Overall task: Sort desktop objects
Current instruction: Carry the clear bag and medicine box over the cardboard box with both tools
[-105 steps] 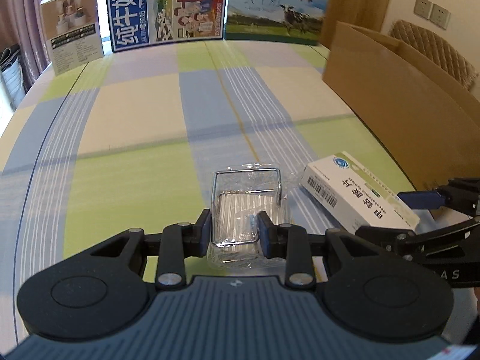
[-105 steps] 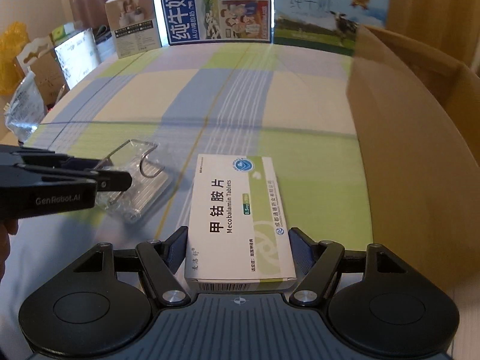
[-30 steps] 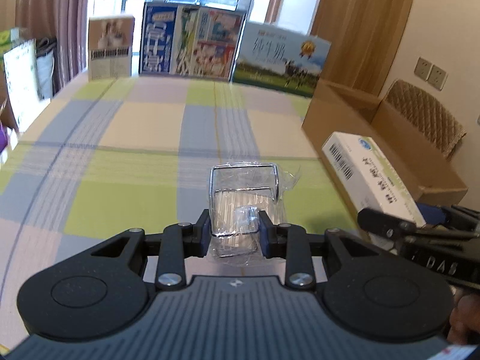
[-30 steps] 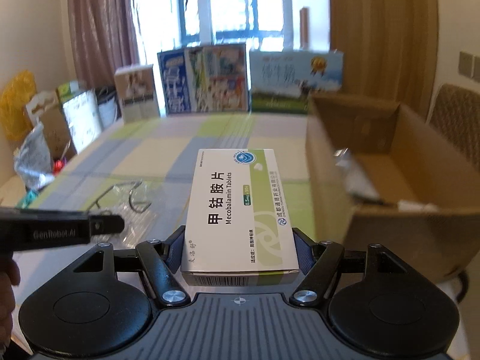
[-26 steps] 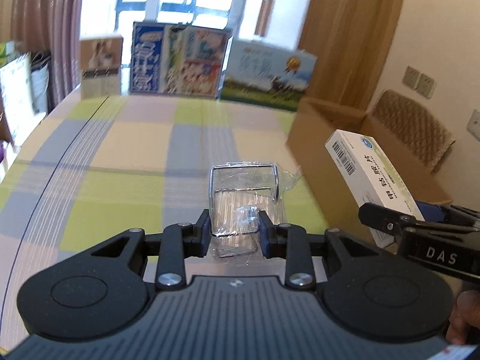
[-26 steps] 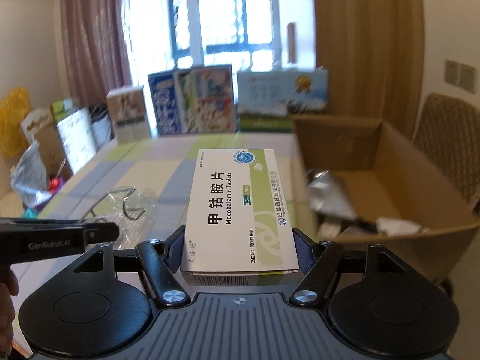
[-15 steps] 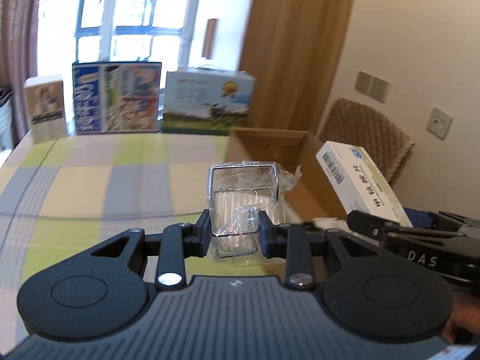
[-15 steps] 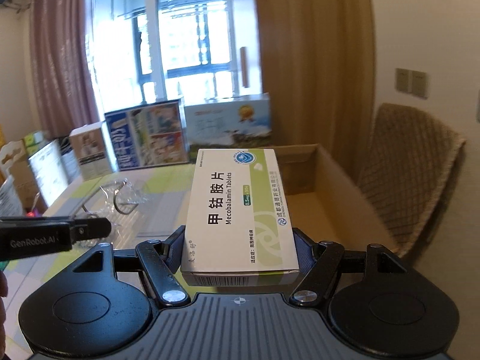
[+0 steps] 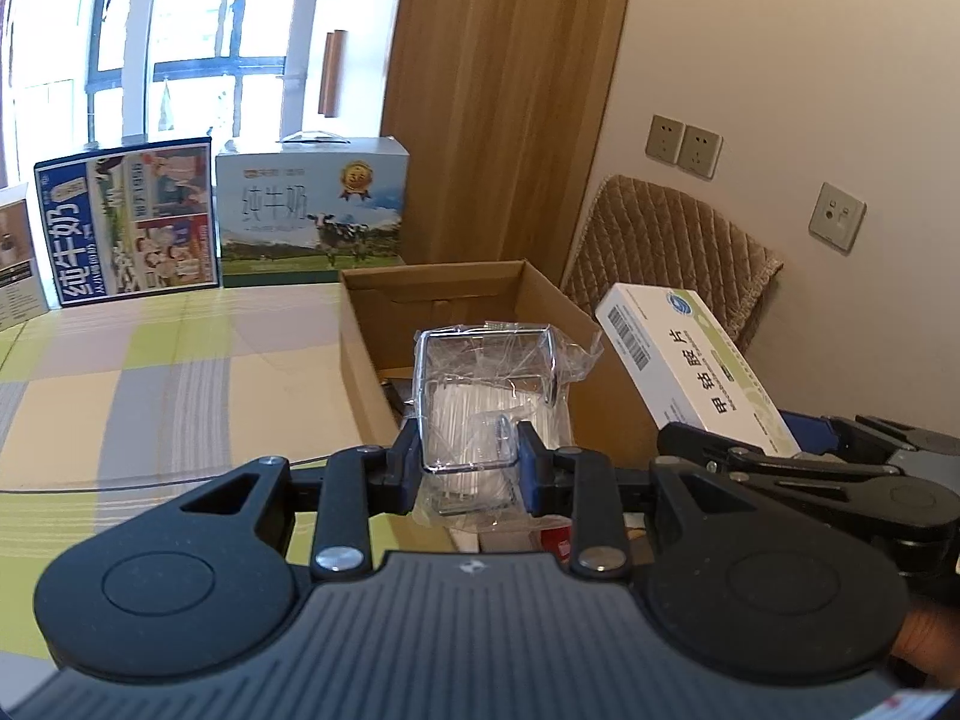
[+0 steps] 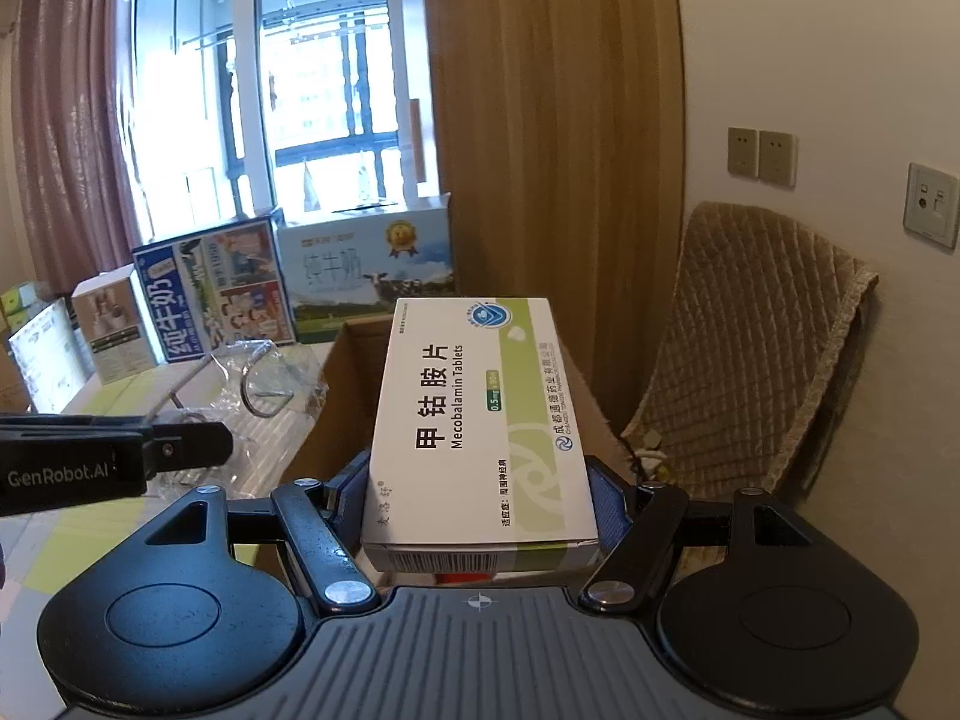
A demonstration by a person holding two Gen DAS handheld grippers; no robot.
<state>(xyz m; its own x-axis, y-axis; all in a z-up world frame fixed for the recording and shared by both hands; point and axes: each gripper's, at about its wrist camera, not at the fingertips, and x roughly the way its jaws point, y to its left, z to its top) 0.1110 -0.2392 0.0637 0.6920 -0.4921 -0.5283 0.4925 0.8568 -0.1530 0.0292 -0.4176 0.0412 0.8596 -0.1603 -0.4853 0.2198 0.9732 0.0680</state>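
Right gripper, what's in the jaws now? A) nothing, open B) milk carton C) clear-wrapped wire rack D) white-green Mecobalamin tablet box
D: the right gripper has its jaws shut on the sides of the tablet box, held up in front of the cardboard box; the wrapped wire rack sits in the left gripper.

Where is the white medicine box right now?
The medicine box is clamped in the right gripper, held above the open cardboard box, right of the left gripper's wrapped wire rack.
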